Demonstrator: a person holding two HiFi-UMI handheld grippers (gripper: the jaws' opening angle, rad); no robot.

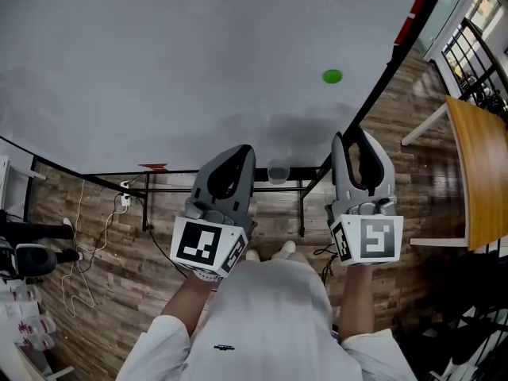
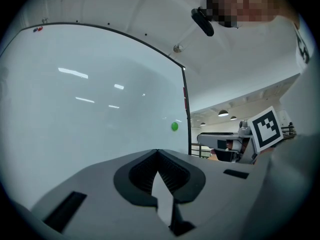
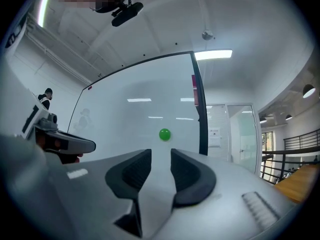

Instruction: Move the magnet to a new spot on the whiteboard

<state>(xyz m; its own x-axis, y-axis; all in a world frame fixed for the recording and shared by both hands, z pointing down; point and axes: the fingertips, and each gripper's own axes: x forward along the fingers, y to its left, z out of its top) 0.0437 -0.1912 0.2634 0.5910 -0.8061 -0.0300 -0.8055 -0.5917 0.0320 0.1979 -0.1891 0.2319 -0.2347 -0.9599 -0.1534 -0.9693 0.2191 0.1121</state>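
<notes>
A small round green magnet sticks to the big whiteboard, near its right edge. My right gripper is held level toward the board, short of the magnet and a little to its right. In the right gripper view the magnet sits just beyond the gap of the right gripper; the jaws stand apart with nothing between them. My left gripper is off to the left, shut and empty. From the left gripper the magnet shows far right on the board.
The whiteboard's black frame carries red items along its right edge. The stand's bars run below. A wooden table stands at the right. Cables lie on the wood floor at the left.
</notes>
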